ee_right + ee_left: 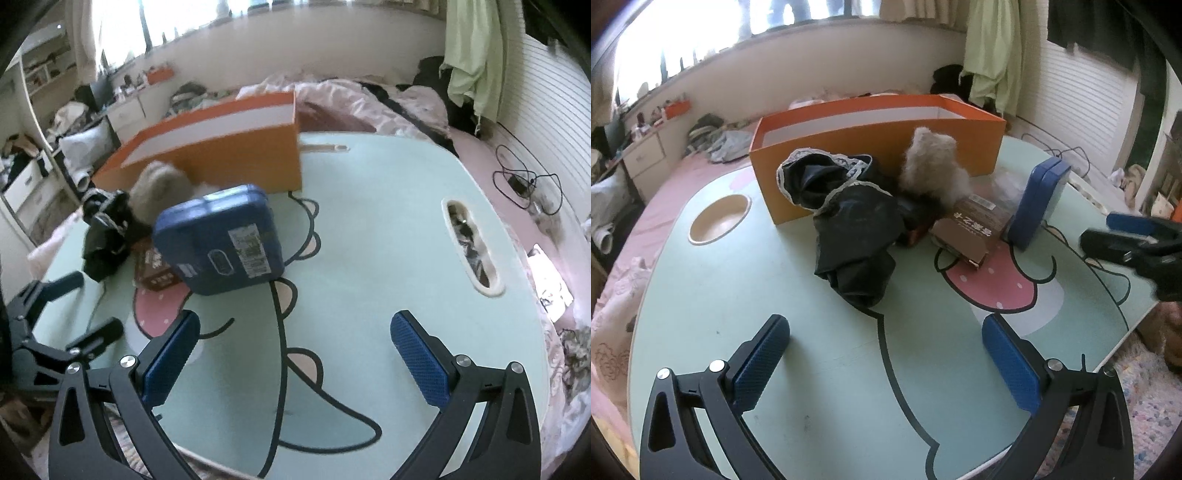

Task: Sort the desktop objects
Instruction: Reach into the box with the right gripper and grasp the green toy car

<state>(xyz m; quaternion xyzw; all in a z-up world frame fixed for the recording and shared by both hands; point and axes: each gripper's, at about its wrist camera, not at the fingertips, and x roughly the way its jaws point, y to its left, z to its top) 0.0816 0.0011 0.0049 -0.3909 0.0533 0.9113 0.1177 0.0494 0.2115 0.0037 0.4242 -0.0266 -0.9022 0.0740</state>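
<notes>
The orange box [875, 147] stood open-topped at the far side of the pale green worktop [738, 295], and everything else lay just in front of it. Against its front wall the left wrist view showed a crumpled black cloth with lace trim [849, 221], a tuft of beige fluff [934, 166] touching that wall, a brown carton [971, 229] lying on the pink strawberry print, and a blue case [1038, 203] standing on edge to the right of the carton. Only this view showed the round cup recess [718, 219] left of the box. The right wrist view showed instead the blue case's broad labelled face, tilted, with the carton mostly hidden behind it, and an oval slot [472, 247] in the worktop well to the right of the box. The left claw [886, 354] hovered spread wide over bare worktop, nothing between its pads. The right claw [295, 354] was likewise spread and empty, near the blue case but apart from it
</notes>
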